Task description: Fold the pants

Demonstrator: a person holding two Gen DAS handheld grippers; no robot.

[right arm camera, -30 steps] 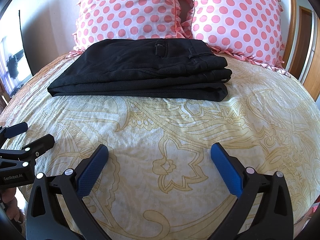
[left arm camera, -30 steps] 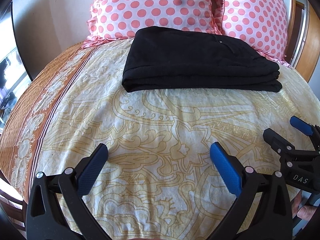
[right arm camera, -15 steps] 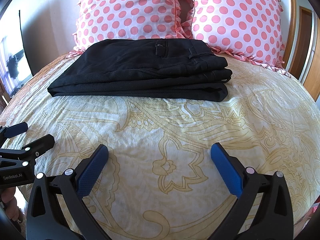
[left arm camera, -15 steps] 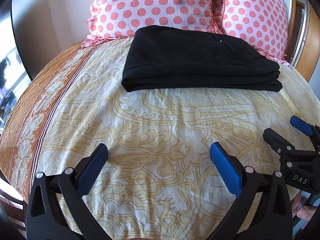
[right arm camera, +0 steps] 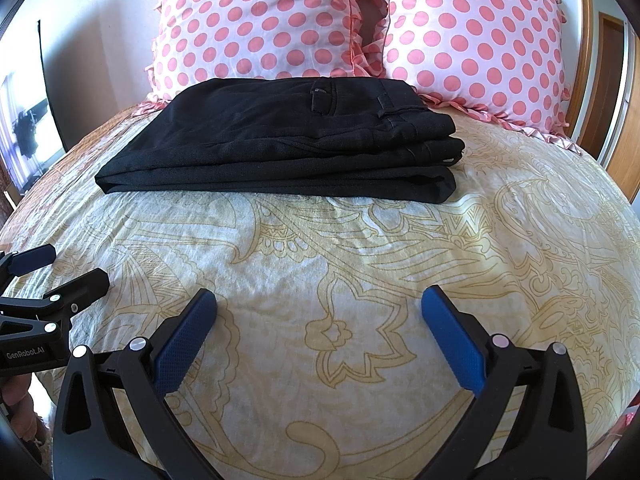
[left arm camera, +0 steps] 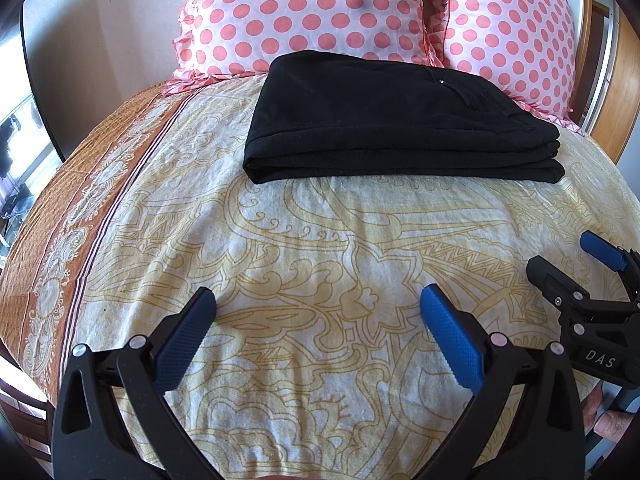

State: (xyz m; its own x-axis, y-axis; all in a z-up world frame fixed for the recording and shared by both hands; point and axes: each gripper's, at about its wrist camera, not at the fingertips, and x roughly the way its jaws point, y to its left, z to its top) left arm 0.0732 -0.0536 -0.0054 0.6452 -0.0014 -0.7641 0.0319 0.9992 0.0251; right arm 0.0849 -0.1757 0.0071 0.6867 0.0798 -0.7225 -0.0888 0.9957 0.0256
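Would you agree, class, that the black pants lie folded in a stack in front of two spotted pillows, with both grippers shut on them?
Not quite. The black pants are folded in front of the two spotted pillows, but neither gripper holds them. The right wrist view shows the right gripper open above bare bedspread; the left wrist view shows the left gripper open too.

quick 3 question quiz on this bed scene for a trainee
1. True or false: the black pants lie folded in a stack on the bedspread.
2. What stands right behind the pants? A) two polka-dot pillows B) a lamp C) a basket
3. Fill in: the jaws of the left gripper and the right gripper stand ____ and hold nothing.

Key: 1 true; 2 A; 3 open
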